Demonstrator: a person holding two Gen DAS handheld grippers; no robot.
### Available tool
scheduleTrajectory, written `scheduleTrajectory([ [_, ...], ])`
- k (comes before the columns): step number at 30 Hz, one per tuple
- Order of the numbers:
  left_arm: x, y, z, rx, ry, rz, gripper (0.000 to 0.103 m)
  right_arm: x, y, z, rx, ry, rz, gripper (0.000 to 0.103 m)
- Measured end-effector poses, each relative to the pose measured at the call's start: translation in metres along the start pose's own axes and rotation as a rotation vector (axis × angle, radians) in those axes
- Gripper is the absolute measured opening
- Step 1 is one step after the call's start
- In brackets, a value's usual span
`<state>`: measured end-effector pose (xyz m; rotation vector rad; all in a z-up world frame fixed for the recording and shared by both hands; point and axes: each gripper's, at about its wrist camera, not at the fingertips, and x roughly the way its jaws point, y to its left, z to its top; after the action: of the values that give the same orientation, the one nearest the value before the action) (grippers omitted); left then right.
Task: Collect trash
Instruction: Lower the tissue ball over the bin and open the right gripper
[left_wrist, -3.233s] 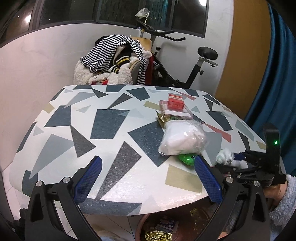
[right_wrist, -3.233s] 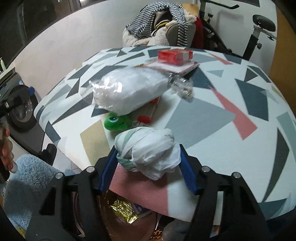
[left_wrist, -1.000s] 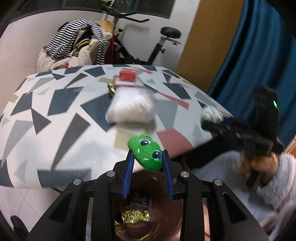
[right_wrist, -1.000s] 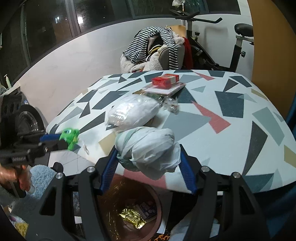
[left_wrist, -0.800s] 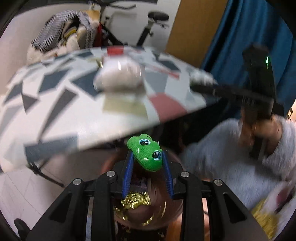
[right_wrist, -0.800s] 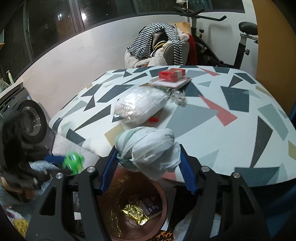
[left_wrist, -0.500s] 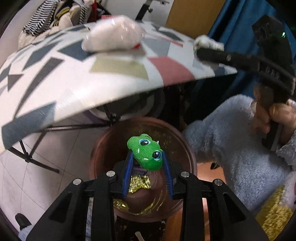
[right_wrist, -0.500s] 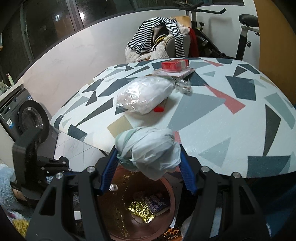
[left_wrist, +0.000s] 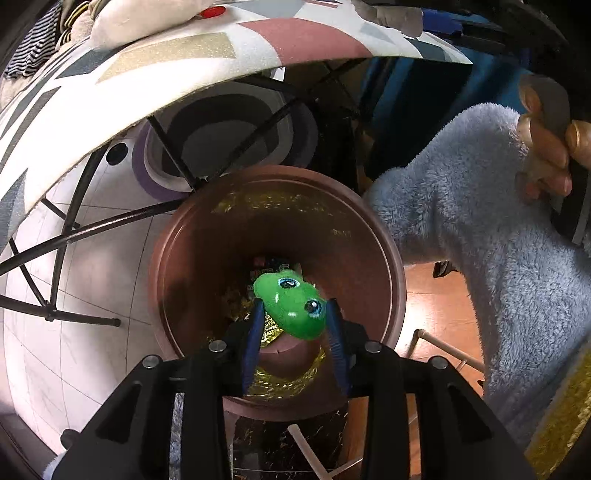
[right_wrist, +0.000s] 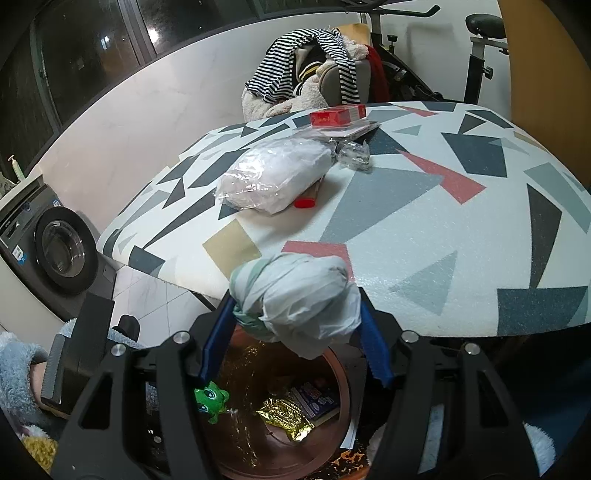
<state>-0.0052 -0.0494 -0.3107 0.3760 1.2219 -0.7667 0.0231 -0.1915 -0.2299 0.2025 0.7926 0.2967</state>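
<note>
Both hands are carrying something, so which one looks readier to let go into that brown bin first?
Left, probably. The left gripper holds the green frog toy right over the brown bin's opening. The right gripper grips the white wad at the table edge, higher above the bin.

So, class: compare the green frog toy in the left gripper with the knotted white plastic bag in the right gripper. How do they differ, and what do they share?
The green frog toy is bright, smooth and solid; the knotted white bag is pale, crumpled and soft. The frog is smaller, so the left gripper closes narrower than the right gripper does on the bag. The frog is over the brown bin; the bag is by the table edge. Both are gripped.
</note>
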Motion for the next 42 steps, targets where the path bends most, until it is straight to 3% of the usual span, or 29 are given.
scheduleTrajectory([
  [2,0.001,0.003,0.001,-0.011,-0.001,0.006,0.038,0.0,0.0,0.0,0.0,0.0,-0.001,0.063],
  [4,0.0,0.007,0.001,-0.023,-0.007,0.018,0.055,0.0,-0.001,-0.001,0.001,0.002,-0.001,0.063],
  [7,-0.007,0.011,0.002,-0.047,-0.041,0.041,0.062,-0.001,0.0,-0.002,-0.004,0.005,-0.004,0.063],
  [16,-0.066,0.037,-0.006,-0.215,-0.309,0.101,0.087,0.005,0.009,-0.005,-0.042,0.03,-0.01,0.063],
  [21,-0.089,0.051,-0.012,-0.303,-0.415,0.12,0.096,0.011,0.02,-0.009,-0.074,0.062,-0.001,0.063],
  [25,-0.1,0.058,-0.017,-0.362,-0.477,0.149,0.097,0.023,0.036,-0.017,-0.119,0.111,0.013,0.063],
  [33,-0.108,0.075,-0.028,-0.455,-0.52,0.16,0.097,0.059,0.07,-0.044,-0.241,0.264,0.02,0.063],
  [37,-0.11,0.078,-0.03,-0.475,-0.532,0.167,0.097,0.089,0.078,-0.063,-0.312,0.399,-0.049,0.063],
  [42,-0.11,0.081,-0.033,-0.491,-0.536,0.171,0.097,0.106,0.075,-0.076,-0.323,0.503,-0.103,0.063],
])
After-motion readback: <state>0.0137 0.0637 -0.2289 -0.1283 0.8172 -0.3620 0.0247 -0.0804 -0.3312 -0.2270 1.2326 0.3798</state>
